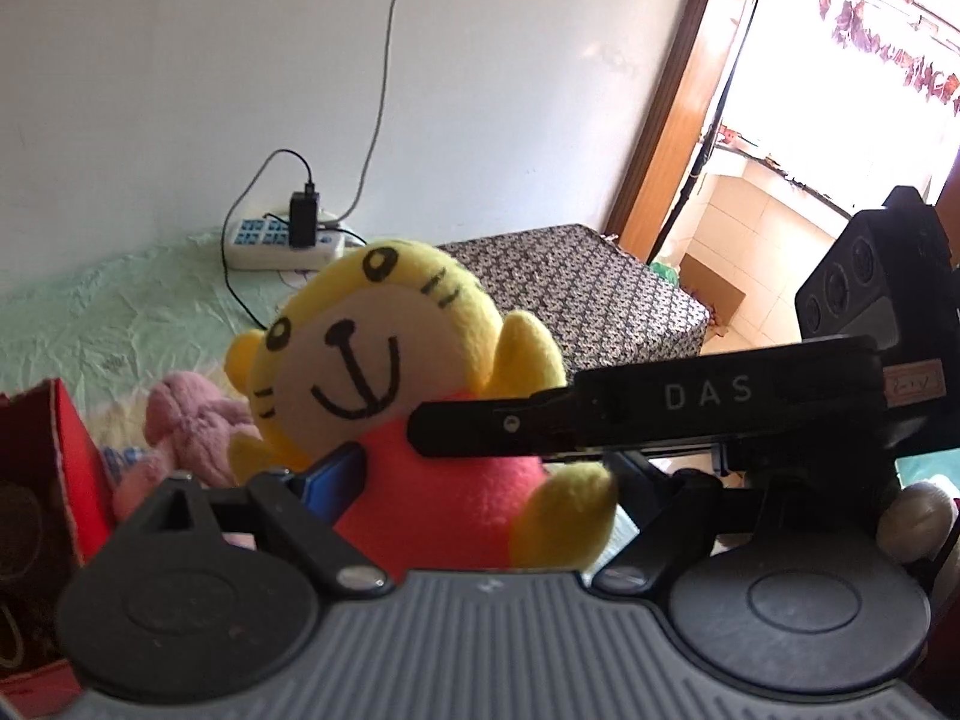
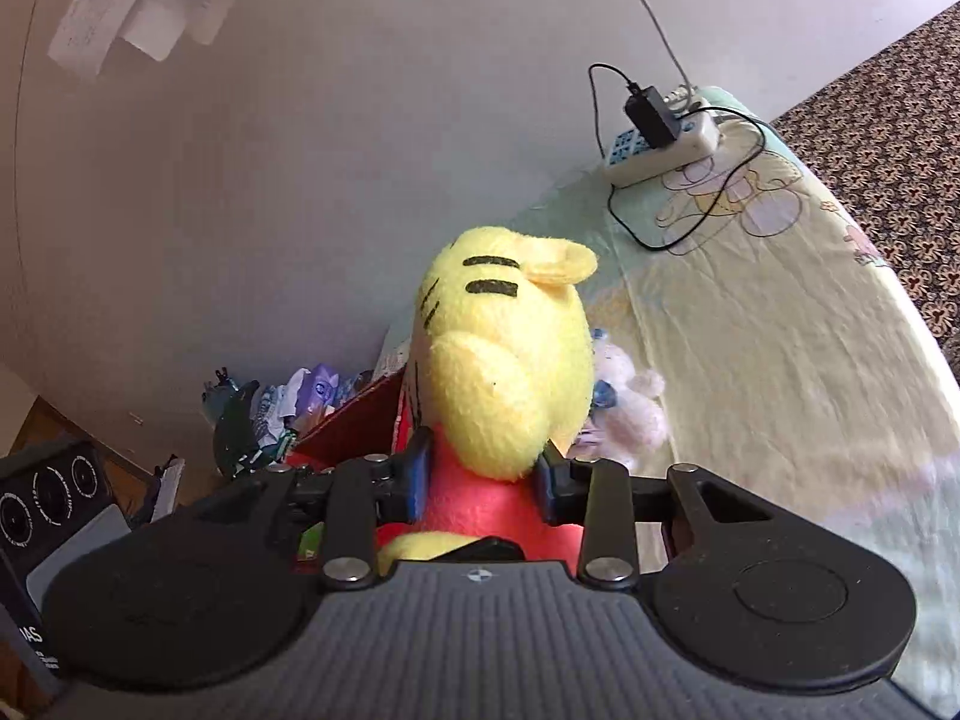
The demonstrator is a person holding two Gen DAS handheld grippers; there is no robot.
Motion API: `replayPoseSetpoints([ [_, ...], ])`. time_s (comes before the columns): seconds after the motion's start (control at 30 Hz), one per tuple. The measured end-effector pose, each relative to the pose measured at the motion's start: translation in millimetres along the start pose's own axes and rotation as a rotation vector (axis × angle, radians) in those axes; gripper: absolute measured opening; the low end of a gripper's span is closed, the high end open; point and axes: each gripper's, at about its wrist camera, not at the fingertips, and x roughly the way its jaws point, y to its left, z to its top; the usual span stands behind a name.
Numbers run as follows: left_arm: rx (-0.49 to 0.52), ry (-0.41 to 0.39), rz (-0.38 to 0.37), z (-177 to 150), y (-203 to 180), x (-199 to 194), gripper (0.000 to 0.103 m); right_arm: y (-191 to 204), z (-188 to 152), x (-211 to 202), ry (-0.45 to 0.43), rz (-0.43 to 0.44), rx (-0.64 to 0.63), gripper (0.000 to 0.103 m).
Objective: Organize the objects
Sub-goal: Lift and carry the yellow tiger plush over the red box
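Note:
A yellow tiger plush (image 1: pixel 372 360) with a red body hangs above the bed, held from two sides. In the left wrist view its smiling face looks at me; my left gripper (image 1: pixel 468 480) has one blue pad (image 1: pixel 336 474) pressed into the red belly, and its other finger is hidden behind the right gripper's black finger (image 1: pixel 708 396), which crosses from the right onto the toy. In the right wrist view I see the tiger plush (image 2: pixel 504 372) from behind, with my right gripper (image 2: pixel 485 483) shut on its red body, both blue pads (image 2: pixel 420 480) squeezing it.
Below lie a pink plush (image 1: pixel 186 420) and an open red box (image 1: pixel 54 468). A white power strip (image 1: pixel 282 240) with a black charger and cables rests on the pale sheet (image 2: pixel 780 360) by the wall. A patterned mattress (image 1: pixel 576 288) lies beyond. Clutter (image 2: pixel 258 414) sits beside the bed.

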Motion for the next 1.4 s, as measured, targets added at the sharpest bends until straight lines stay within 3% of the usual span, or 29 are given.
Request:
replayPoseSetpoints([
  [0.37, -0.011, -0.084, 0.075, -10, 93, -84, 0.084, 94, -21, 70, -0.023, 0.067, -0.082, 0.035],
  [0.67, -0.029, -0.068, 0.179, -30, 167, -129, 0.084, 145, -49, 144, 0.019, 0.121, -0.108, 0.035],
  [1.0, -0.088, 0.035, 0.240, -65, 234, -123, 0.084, 158, -79, 213, 0.092, 0.086, -0.118, 0.034],
  [1.4, -0.122, 0.098, 0.256, -81, 268, -107, 0.085, 153, -96, 253, 0.155, 0.068, -0.019, 0.033],
])
